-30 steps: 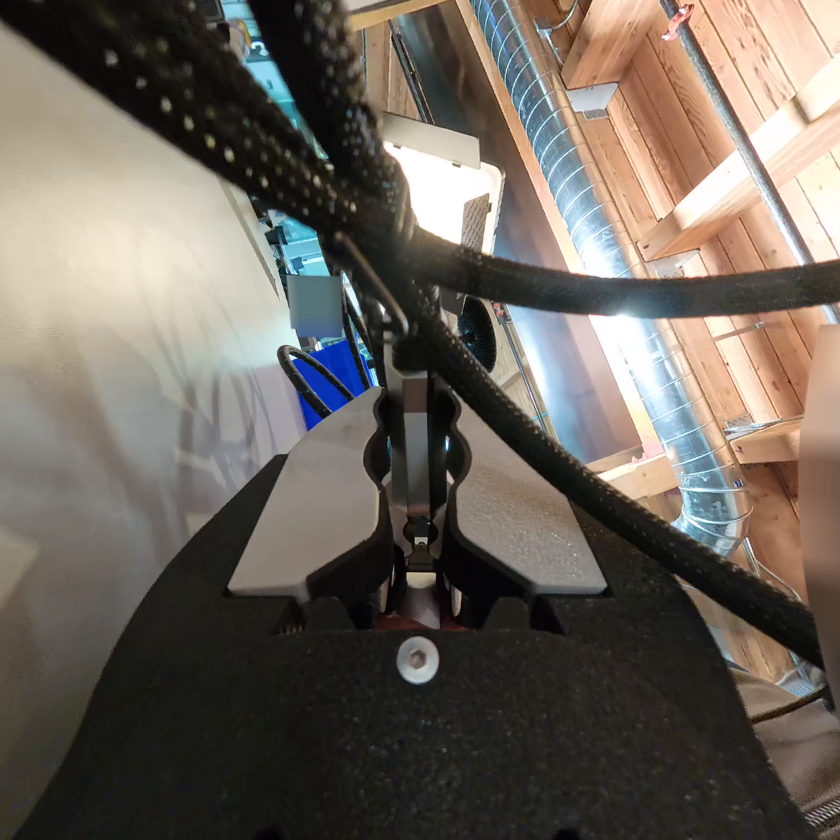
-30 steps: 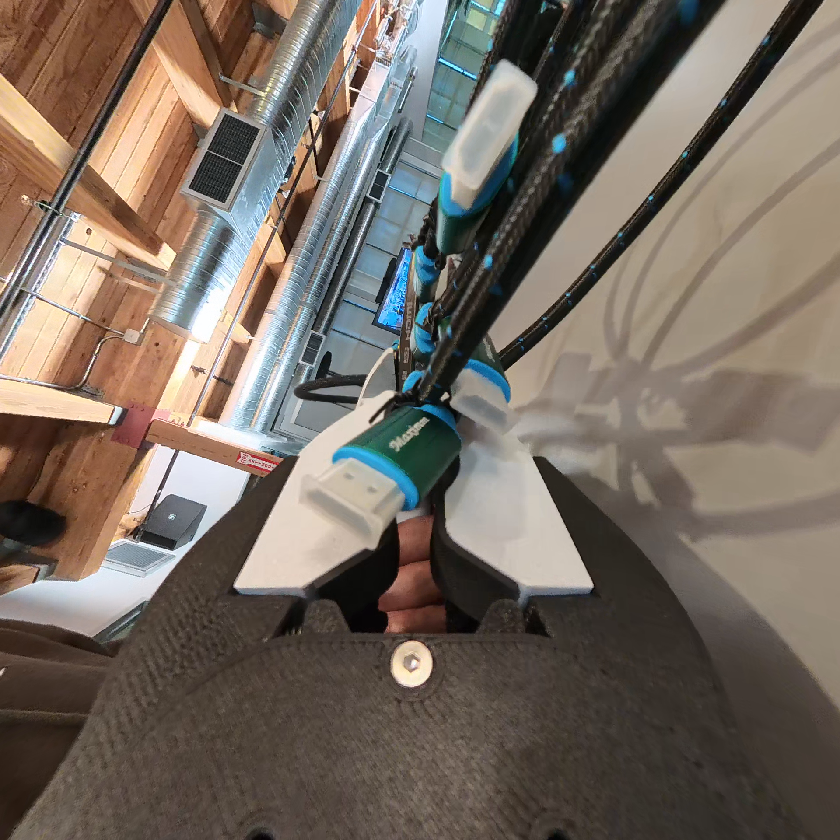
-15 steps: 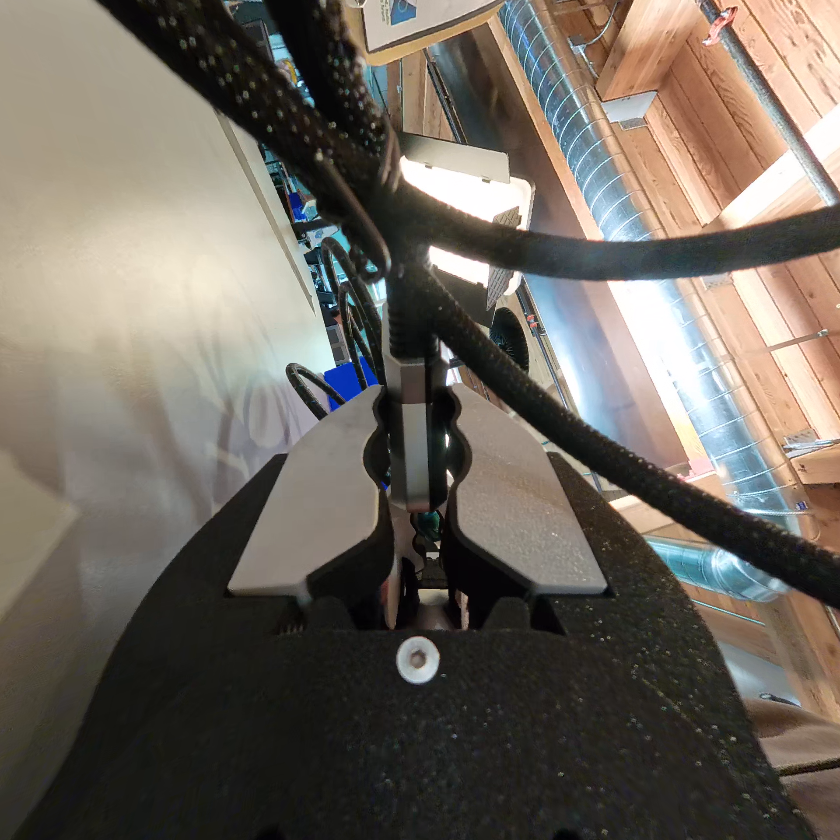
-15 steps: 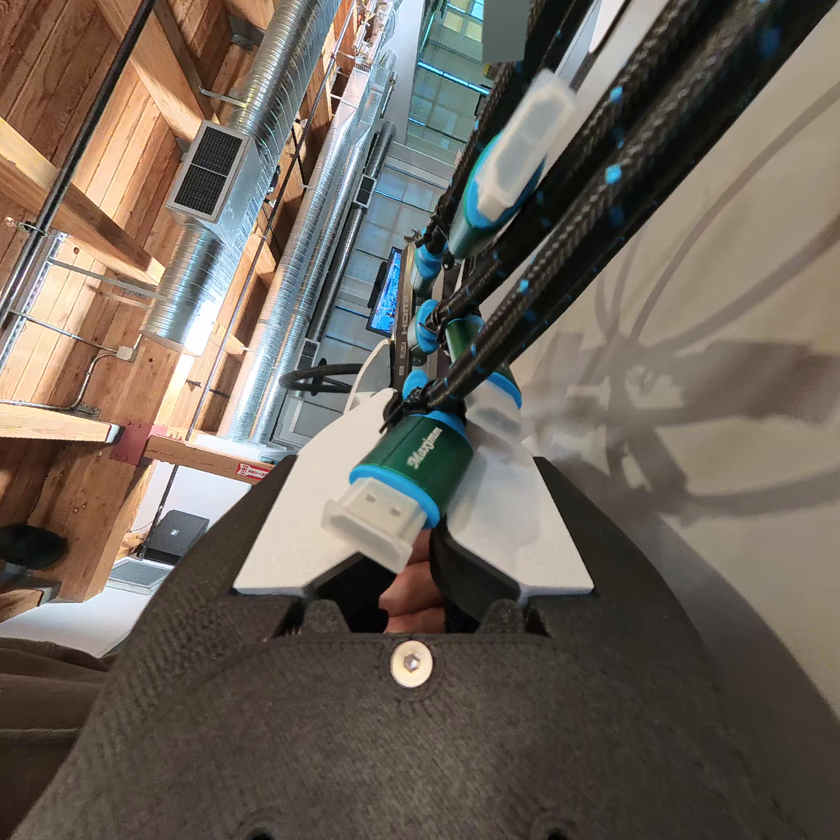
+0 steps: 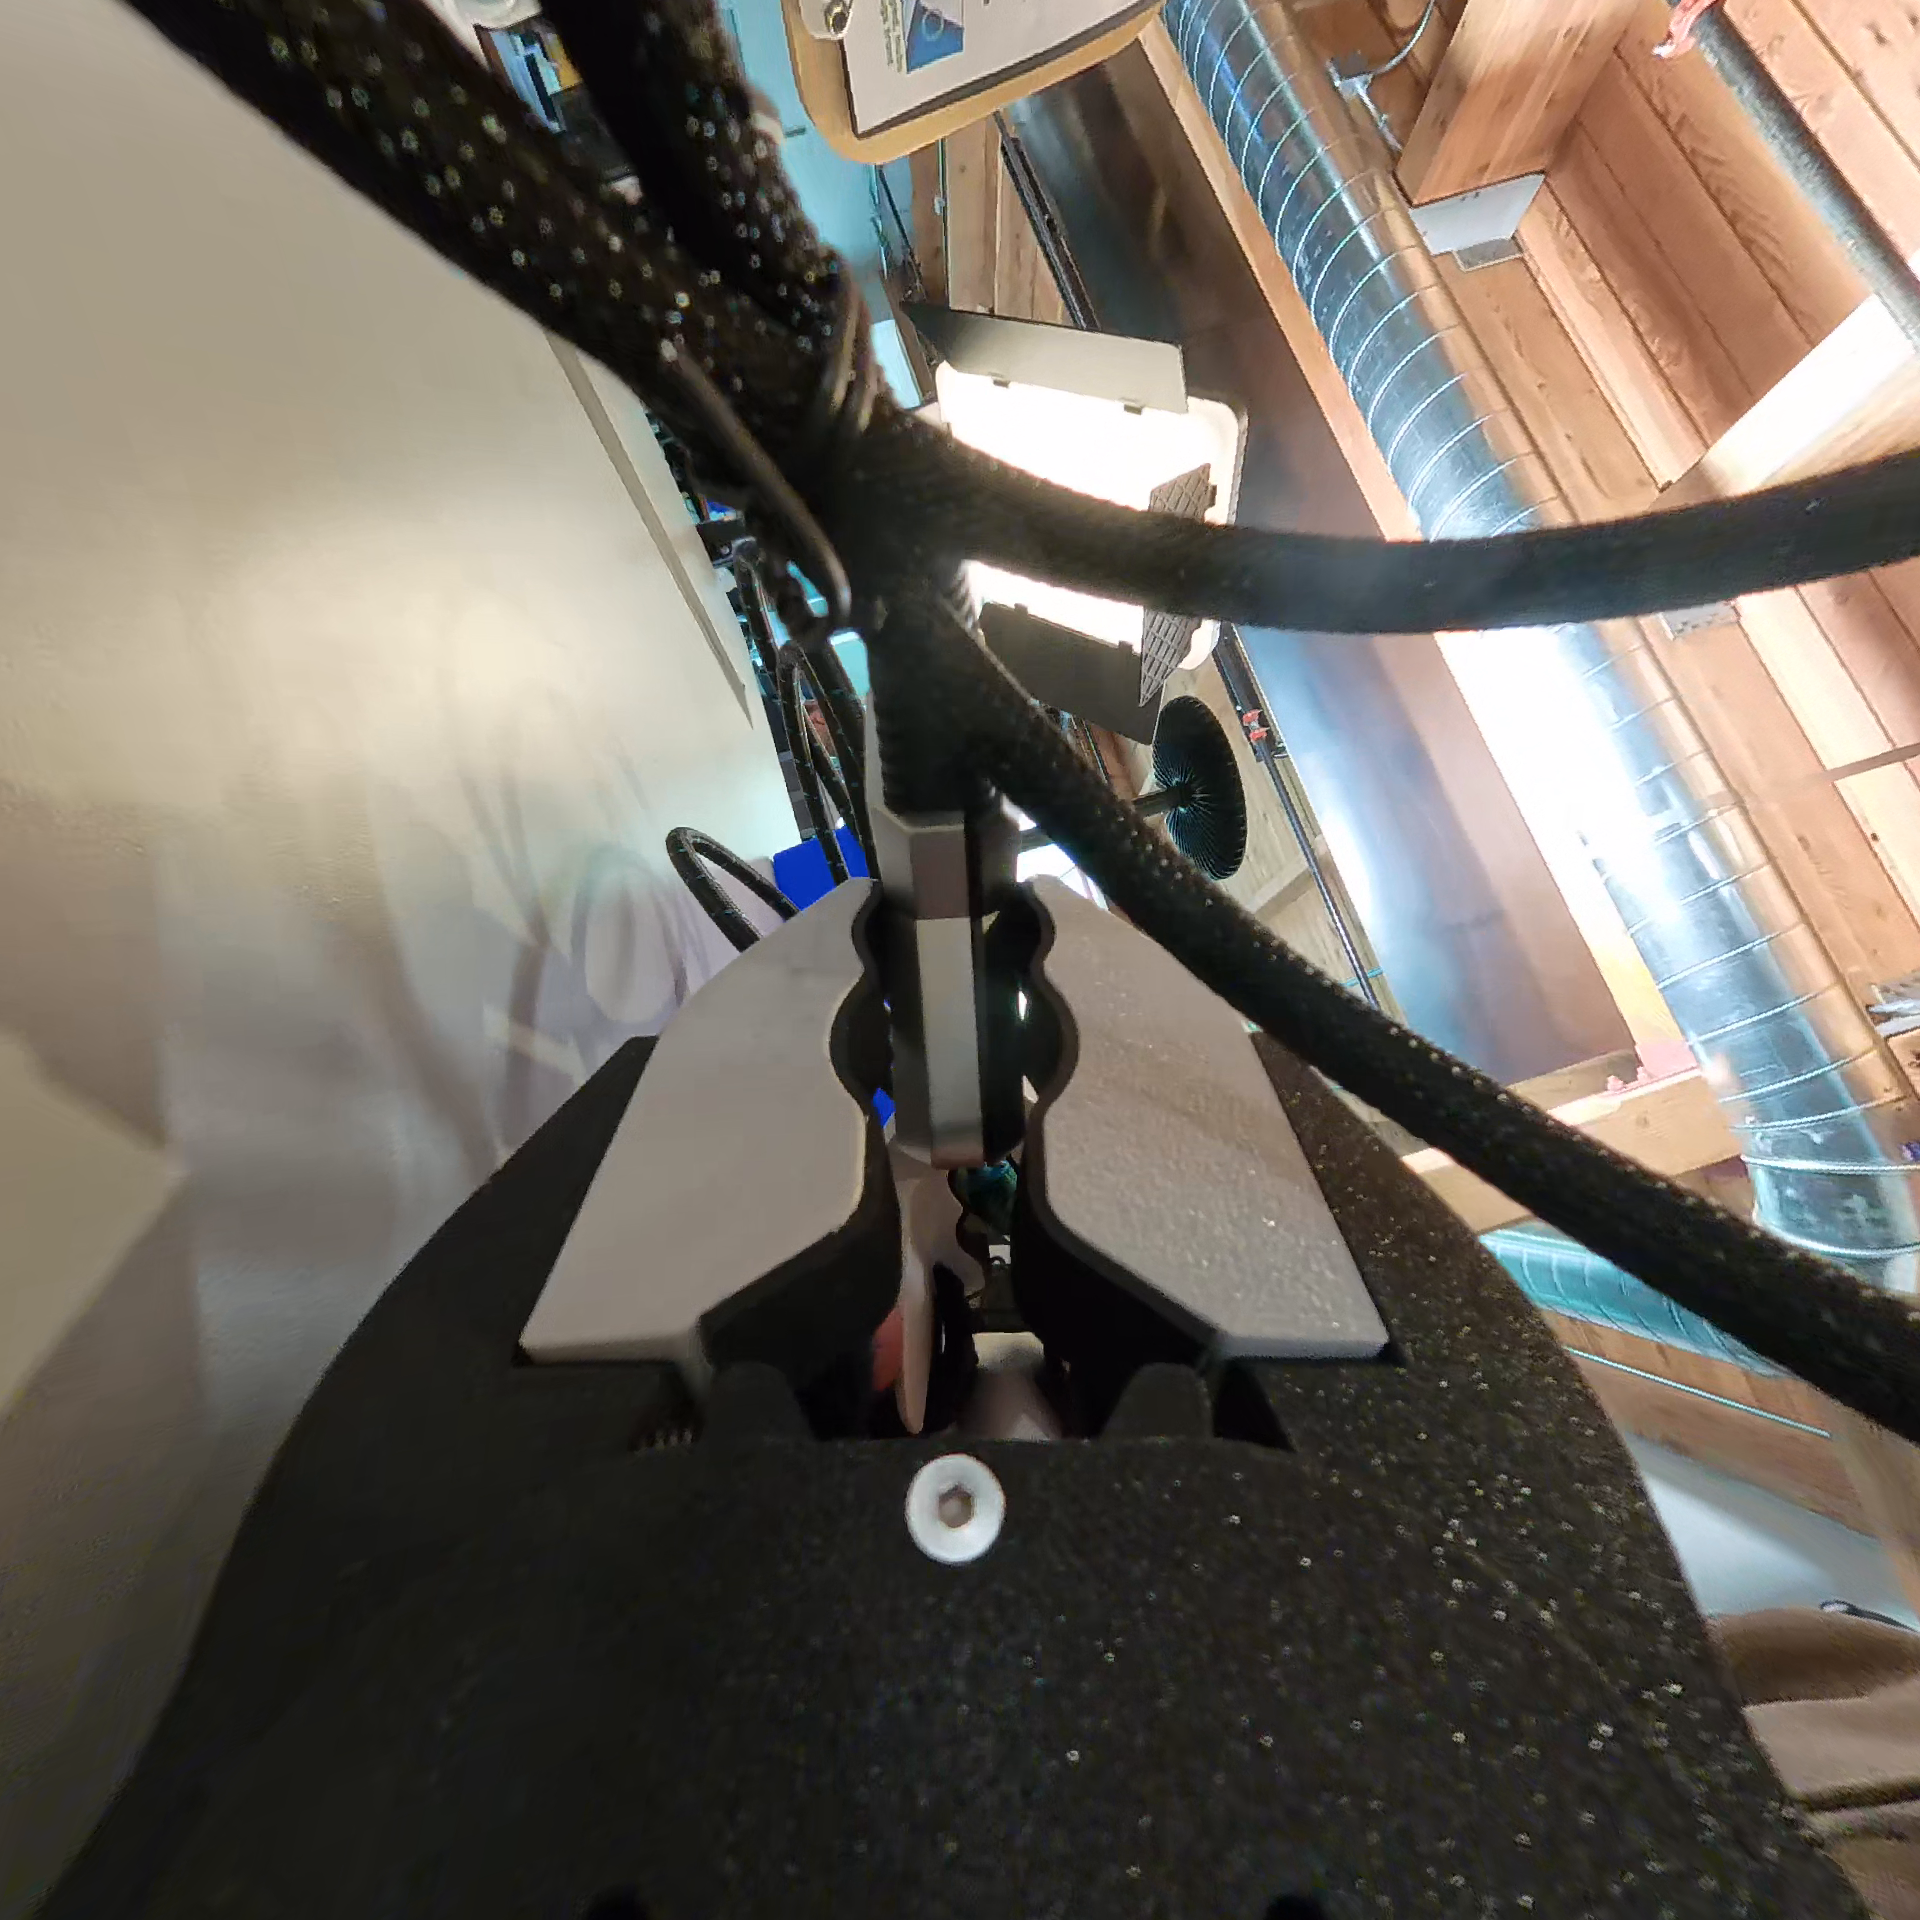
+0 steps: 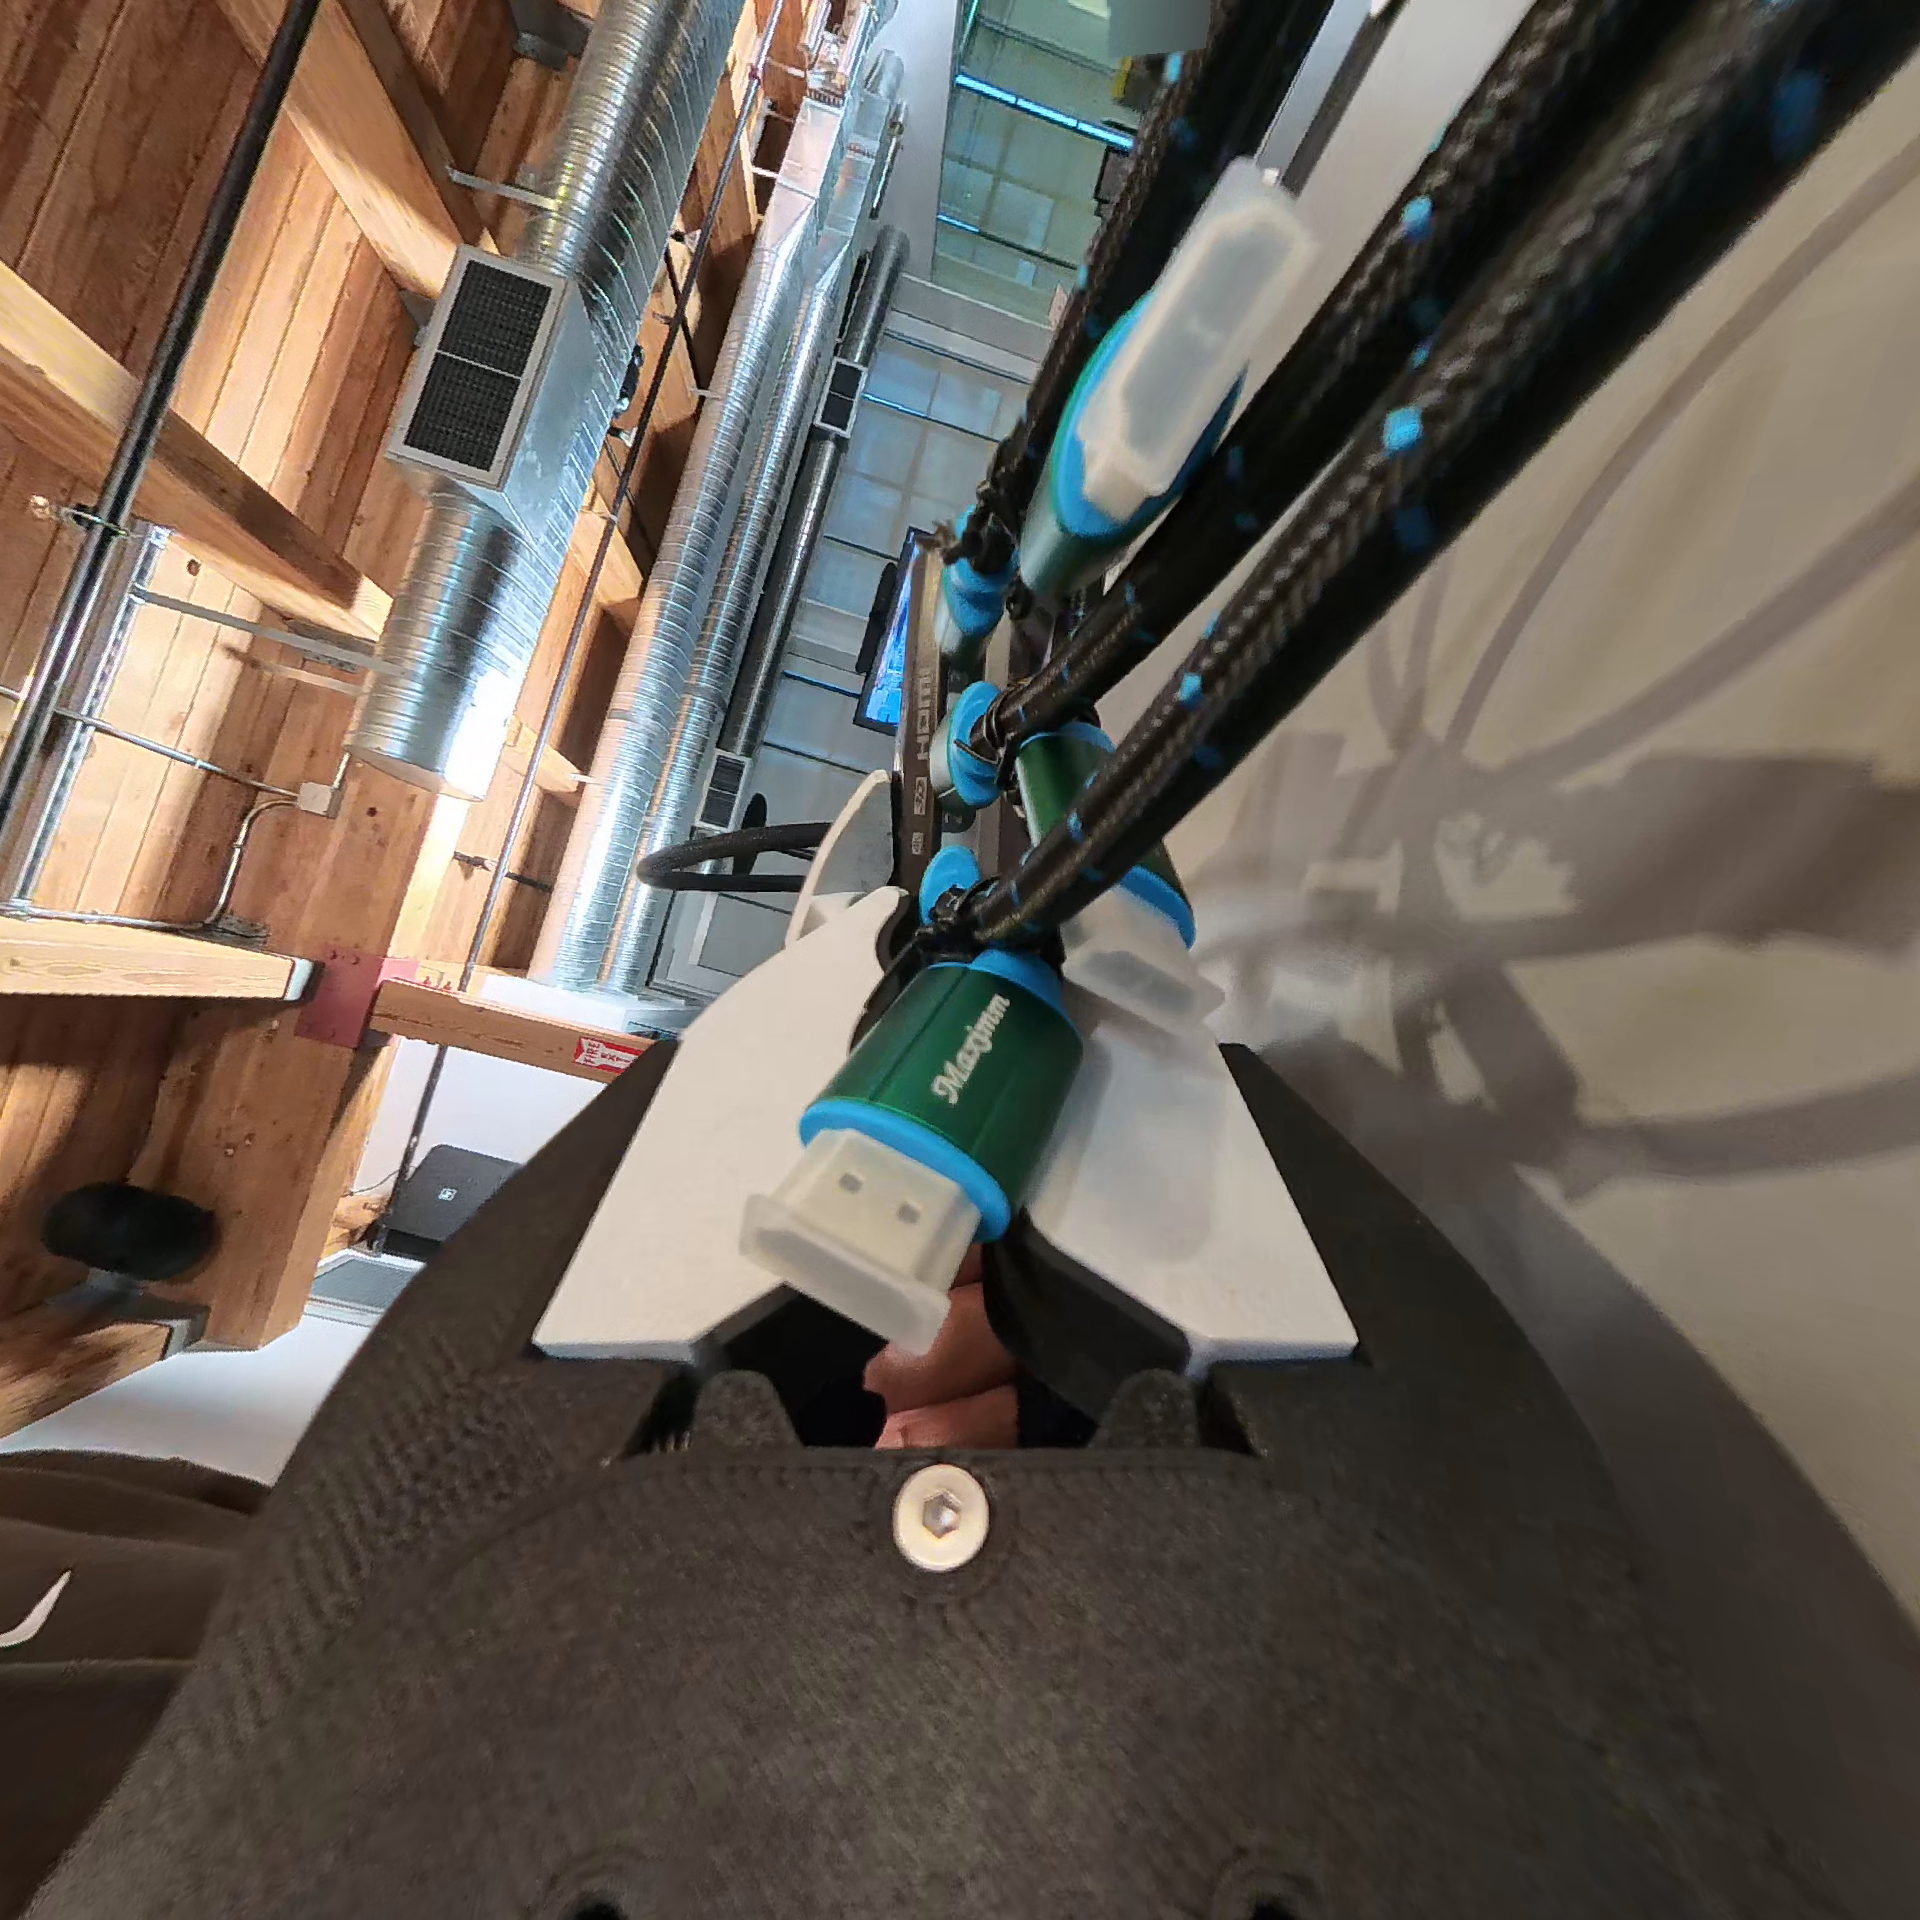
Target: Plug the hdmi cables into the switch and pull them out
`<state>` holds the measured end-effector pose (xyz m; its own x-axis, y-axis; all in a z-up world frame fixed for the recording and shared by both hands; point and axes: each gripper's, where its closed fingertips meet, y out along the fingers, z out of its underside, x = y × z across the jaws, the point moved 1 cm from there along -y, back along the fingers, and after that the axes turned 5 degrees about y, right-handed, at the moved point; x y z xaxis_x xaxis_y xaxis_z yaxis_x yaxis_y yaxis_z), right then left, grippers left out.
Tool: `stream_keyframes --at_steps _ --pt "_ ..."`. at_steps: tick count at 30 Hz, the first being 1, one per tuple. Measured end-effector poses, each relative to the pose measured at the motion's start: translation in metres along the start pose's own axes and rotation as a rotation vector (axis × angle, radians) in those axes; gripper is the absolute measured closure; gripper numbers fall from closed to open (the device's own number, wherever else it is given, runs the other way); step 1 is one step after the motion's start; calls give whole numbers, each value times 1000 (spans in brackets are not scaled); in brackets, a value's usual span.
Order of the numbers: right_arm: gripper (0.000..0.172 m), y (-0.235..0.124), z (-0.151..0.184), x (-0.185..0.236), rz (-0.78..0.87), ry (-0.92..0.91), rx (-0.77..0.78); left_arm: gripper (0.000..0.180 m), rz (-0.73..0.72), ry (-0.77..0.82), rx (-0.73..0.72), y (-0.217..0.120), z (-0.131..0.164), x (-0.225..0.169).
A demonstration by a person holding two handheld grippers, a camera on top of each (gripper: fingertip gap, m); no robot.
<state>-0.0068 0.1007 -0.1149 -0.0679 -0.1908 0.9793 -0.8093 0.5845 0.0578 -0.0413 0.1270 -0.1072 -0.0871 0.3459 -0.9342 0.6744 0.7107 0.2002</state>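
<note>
My left gripper (image 5: 951,914) is shut on a grey metal plug (image 5: 940,1029) at the end of a black braided cable (image 5: 1195,904). The cable belongs to a tied bundle (image 5: 623,208) that rises to the upper left. My right gripper (image 6: 997,935) is shut on a black-and-blue braided cable (image 6: 1049,883) at the neck of a green plug (image 6: 945,1081). This plug has blue rings and a clear cap and lies over my left finger (image 6: 727,1122). A second green plug (image 6: 1127,914) lies on the right finger. A third green plug (image 6: 1153,395) hangs higher in the bundle.
Both views tilt up at wooden beams (image 6: 156,488) and silver ducts (image 6: 499,520). A pale wall (image 5: 260,623) flanks the left gripper. A lit lamp panel (image 5: 1081,436) and a small black fan (image 5: 1195,790) are behind the cables. A dark grey plug (image 6: 920,717) sits just past my right fingertips. The grippers are tip to tip, or close to it.
The left view has swung and the bundle's knot has risen, with the grey plug still gripped. In the right view the green plug has swung from pointing left to pointing toward the camera.
</note>
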Motion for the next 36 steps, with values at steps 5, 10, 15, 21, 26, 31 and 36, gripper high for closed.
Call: stream_keyframes --at_steps 5,10,15,21,26,31,36 --pt "158 0 2 -1 -41 65 10 159 13 -17 -3 -1 0 -1" --pt "160 0 5 -5 -61 118 38 159 -20 -38 -3 -3 0 4" --pt "151 -9 5 -10 39 30 16 160 -7 32 -89 -11 -22 -1" --pt "147 -29 -5 -16 490 -816 64 160 -94 163 -136 -23 -41 -1" --pt "143 -22 -12 0 775 -1668 71 159 -91 168 -177 -25 -51 -3" --pt "142 -18 -6 6 808 -1848 62 159 -87 63 -248 -35 -64 7" --pt "142 -2 16 26 708 -2010 35 160 -103 116 -229 -38 -66 7"
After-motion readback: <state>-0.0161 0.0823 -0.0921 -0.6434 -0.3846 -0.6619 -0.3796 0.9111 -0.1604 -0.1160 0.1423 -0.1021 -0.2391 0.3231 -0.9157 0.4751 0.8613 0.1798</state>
